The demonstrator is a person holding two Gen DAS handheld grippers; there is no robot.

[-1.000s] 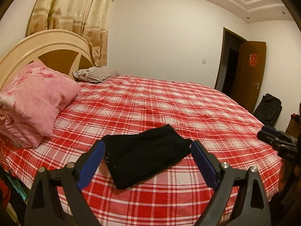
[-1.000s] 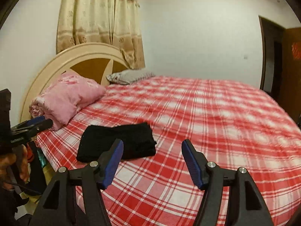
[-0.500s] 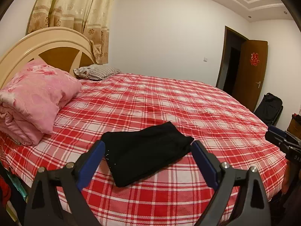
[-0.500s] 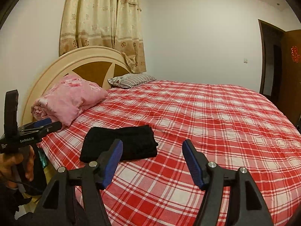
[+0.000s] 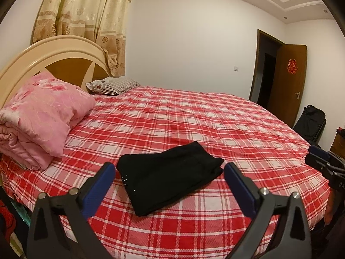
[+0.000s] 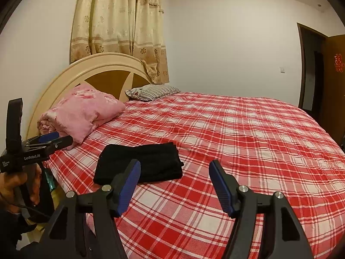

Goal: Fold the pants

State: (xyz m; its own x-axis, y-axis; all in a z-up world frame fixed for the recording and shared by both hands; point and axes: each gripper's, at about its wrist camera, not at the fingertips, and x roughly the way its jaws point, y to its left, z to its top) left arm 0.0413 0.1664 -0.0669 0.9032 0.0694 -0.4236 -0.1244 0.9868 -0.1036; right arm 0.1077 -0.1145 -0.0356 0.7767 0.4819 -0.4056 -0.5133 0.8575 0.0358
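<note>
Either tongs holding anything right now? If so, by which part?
Nothing held. Left tongs and right tongs are both open and empty; the folded black pants lie free on the bed.

Both grippers held up, jaws spread, nothing gripped.

Left gripper (image 5: 167, 170): blue-padded fingers (image 5: 98, 188) wide apart, pointing forward, empty. Right gripper (image 6: 174, 171): fingers (image 6: 222, 191) likewise parted, empty. In the right wrist view the left gripper shows side-on at far left, the person's left hand (image 6: 20, 185) wrapped around its handle.
</note>
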